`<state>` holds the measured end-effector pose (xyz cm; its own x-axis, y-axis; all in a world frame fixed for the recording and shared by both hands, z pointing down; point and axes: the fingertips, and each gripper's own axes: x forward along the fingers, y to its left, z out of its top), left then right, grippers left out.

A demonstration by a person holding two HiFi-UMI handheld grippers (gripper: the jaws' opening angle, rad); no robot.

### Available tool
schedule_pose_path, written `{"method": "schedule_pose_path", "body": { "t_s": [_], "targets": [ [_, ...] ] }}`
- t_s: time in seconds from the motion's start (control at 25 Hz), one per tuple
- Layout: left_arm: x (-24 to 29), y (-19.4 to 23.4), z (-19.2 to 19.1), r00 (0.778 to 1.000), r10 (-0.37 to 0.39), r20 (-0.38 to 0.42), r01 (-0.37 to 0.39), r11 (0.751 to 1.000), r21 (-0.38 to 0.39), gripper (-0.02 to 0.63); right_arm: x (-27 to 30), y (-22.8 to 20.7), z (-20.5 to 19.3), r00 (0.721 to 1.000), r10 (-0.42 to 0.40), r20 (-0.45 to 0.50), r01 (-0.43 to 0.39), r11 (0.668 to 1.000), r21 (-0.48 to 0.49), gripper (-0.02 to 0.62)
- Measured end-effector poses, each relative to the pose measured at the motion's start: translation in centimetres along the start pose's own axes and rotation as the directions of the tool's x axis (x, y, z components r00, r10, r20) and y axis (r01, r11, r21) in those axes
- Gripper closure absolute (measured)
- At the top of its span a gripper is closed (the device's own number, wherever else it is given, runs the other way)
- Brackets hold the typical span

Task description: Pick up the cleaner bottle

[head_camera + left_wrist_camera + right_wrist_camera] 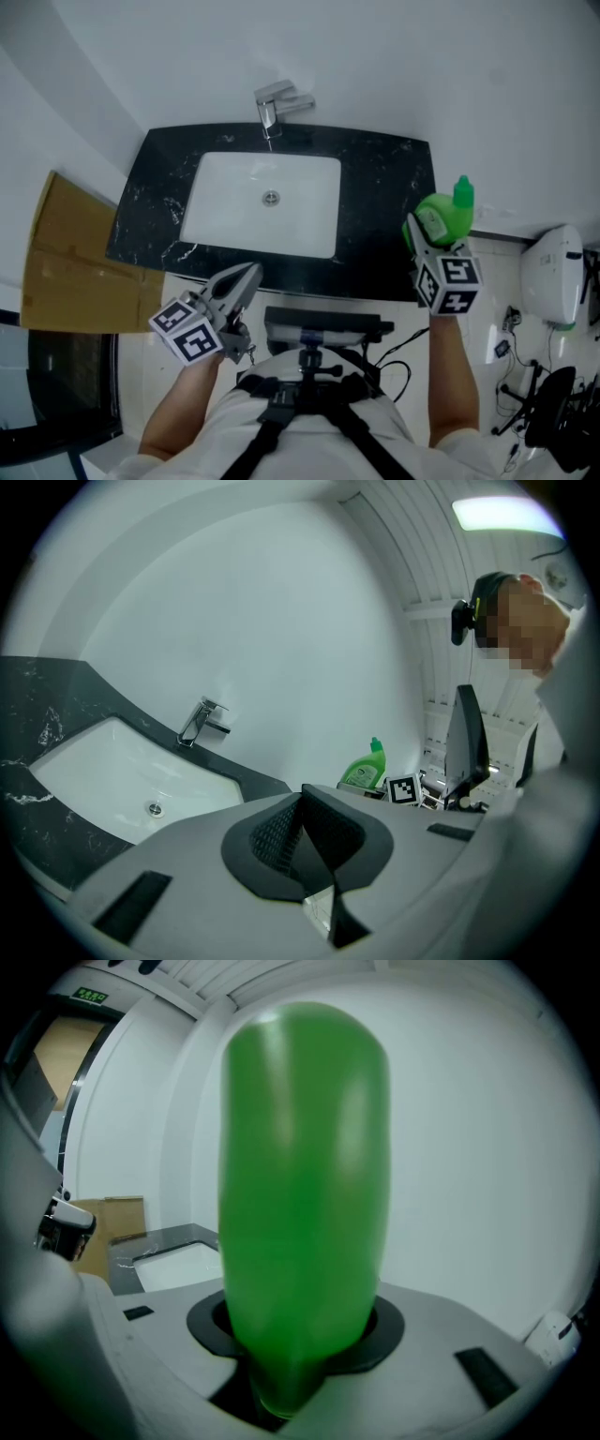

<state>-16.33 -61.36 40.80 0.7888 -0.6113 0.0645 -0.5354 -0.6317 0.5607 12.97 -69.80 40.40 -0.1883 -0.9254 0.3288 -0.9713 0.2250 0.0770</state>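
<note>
The green cleaner bottle (441,217) with its green cap hangs over the right end of the black counter (384,187), and my right gripper (419,230) is shut on it. In the right gripper view the bottle (305,1194) fills the middle, standing upright between the jaws of that gripper (295,1372). From the left gripper view the bottle (364,769) shows far off beside a marker cube. My left gripper (246,278) hovers at the counter's front edge, pointing toward the sink, its jaws together with nothing in them (314,855).
A white sink basin (225,206) with a chrome faucet (277,103) is set in the counter. Flat cardboard (66,253) leans at the left. A white appliance (553,272) and cables stand on the floor at the right. White walls curve behind.
</note>
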Motion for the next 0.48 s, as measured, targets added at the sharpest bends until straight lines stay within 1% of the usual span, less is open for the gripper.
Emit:
{"method": "schedule_pose_path", "body": {
  "t_s": [0.32,0.48],
  "targets": [
    [-0.4,-0.1,0.9,1.0,-0.018,0.022,0.018,1.0,0.005,0.612,-1.7,0.5,2.2,1.0,-0.001,0.019,0.002,1.0,-0.03,0.419],
    [-0.5,-0.2,1.3,0.999,-0.024,0.025,0.024,0.999,0.024,0.612,-2.6,0.6,3.1,1.0,-0.001,0.026,0.002,0.999,-0.045,0.419]
  ]
}}
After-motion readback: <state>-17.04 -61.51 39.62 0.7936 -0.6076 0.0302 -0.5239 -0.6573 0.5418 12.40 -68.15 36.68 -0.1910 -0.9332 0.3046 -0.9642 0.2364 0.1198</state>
